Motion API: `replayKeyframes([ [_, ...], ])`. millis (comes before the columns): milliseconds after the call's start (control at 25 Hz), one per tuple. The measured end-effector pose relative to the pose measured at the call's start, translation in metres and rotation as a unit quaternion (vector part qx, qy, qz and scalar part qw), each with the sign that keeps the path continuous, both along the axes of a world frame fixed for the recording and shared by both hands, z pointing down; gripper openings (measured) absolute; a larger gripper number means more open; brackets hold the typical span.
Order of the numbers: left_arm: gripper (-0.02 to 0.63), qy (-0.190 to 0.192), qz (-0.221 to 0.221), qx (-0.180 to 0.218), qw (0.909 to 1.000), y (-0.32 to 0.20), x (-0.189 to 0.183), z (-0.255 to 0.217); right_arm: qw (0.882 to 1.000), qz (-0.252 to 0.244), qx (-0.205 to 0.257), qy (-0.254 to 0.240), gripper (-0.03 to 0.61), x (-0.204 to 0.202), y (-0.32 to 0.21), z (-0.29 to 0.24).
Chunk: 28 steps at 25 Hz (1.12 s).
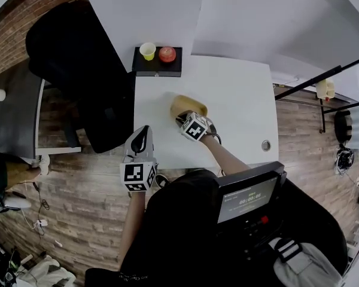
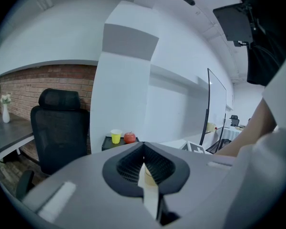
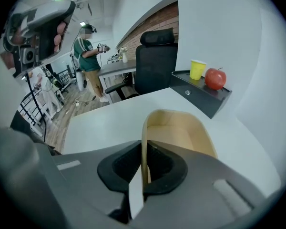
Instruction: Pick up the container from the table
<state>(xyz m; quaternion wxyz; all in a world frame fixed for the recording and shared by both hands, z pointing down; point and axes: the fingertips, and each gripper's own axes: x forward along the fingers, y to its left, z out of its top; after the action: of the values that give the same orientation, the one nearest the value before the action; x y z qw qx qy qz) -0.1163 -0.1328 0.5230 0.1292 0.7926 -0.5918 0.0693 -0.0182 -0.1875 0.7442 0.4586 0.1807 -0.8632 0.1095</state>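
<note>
A tan, rounded open container [image 1: 189, 106] rests near the middle of the white table [image 1: 239, 94]. In the right gripper view its near wall [image 3: 145, 142] stands between the two pads, and my right gripper [image 3: 144, 168] is shut on that wall, pointing steeply down. The same gripper's marker cube [image 1: 194, 126] covers the container's front edge in the head view. My left gripper [image 1: 140, 141] hovers at the table's left front edge, shut with nothing between its pads; the left gripper view looks over its closed jaws [image 2: 144, 168] toward the back wall.
A black tray [image 1: 157, 63] at the table's back edge carries a yellow cup [image 1: 147, 51] and a red apple [image 1: 167, 54]. A black office chair [image 1: 78, 70] stands to the table's left. A round cable hole [image 1: 265, 144] sits at the right front. A person [image 3: 89, 56] stands far off.
</note>
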Motion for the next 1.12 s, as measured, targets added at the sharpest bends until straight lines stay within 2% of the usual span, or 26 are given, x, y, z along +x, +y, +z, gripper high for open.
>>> replayKeyframes([
  [520,-0.003,0.001,0.021,0.009,0.9997,-0.005,0.002,-0.005,0.994,0.076,-0.002,-0.081,0.029,-0.002,-0.006,-0.044],
  [840,-0.003,-0.006,0.030,0.020,0.9993,-0.008,0.001,-0.012,0.985,0.099,0.010,-0.139,0.028,-0.010,-0.016,-0.080],
  [1120,-0.003,-0.014,0.043,0.034,0.9984,0.002,0.018,-0.028,0.971,0.119,0.021,-0.204,0.028,-0.004,-0.010,-0.131],
])
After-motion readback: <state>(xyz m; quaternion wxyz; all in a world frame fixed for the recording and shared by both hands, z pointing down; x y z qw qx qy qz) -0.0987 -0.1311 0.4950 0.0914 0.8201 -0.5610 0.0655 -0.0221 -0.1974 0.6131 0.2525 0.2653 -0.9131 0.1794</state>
